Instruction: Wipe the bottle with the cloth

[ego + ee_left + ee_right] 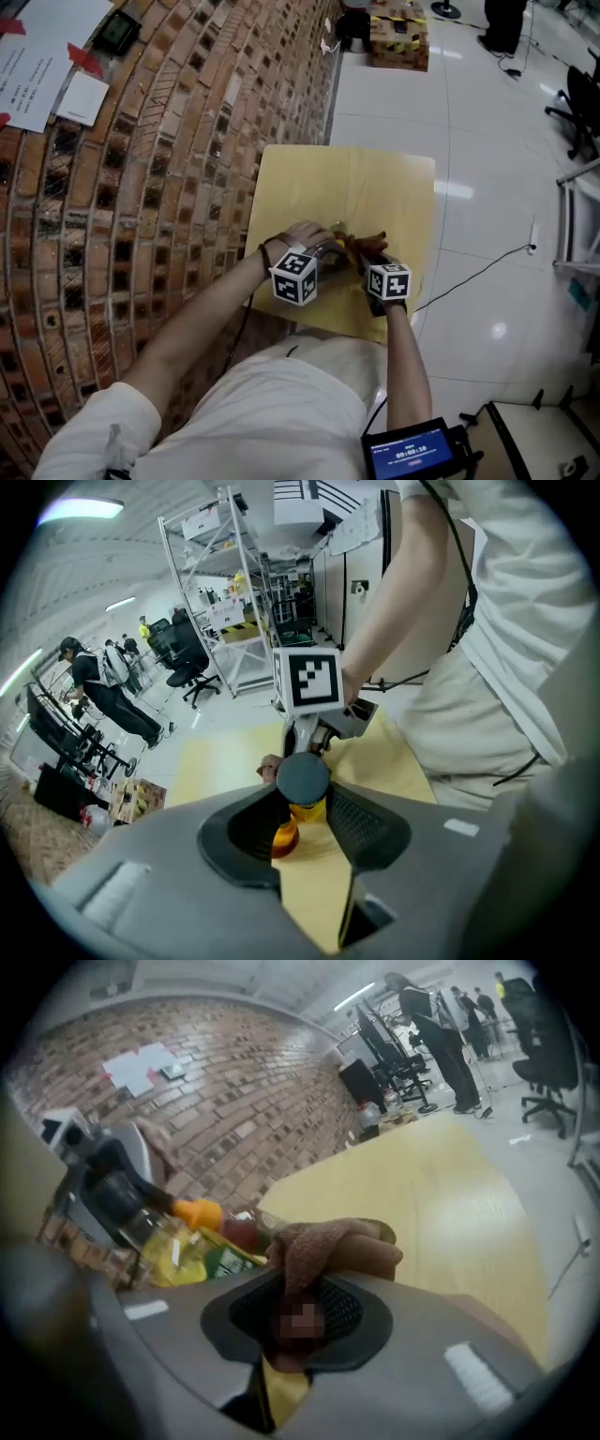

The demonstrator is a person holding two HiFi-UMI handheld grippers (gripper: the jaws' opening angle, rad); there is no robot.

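Observation:
Seen end-on in the left gripper view, a small bottle [300,799] has a grey cap, a yellow label and orange liquid. My left gripper [305,822] is shut on it, one pad on each side. In the right gripper view the same bottle [192,1251] shows at the left, tilted over the yellow table [441,1194]. A brown cloth [328,1246] is bunched in my right gripper [300,1312], which is shut on it right beside the bottle. In the head view both grippers, left [323,253] and right [370,258], meet near the table's front edge, with the cloth [367,244] between them.
A curved brick wall [141,187] with papers pinned to it runs along the table's left side. White tiled floor [487,141] with a cable lies to the right. Shelving [225,592], office chairs and people stand far off. A screen device [410,455] hangs at the person's waist.

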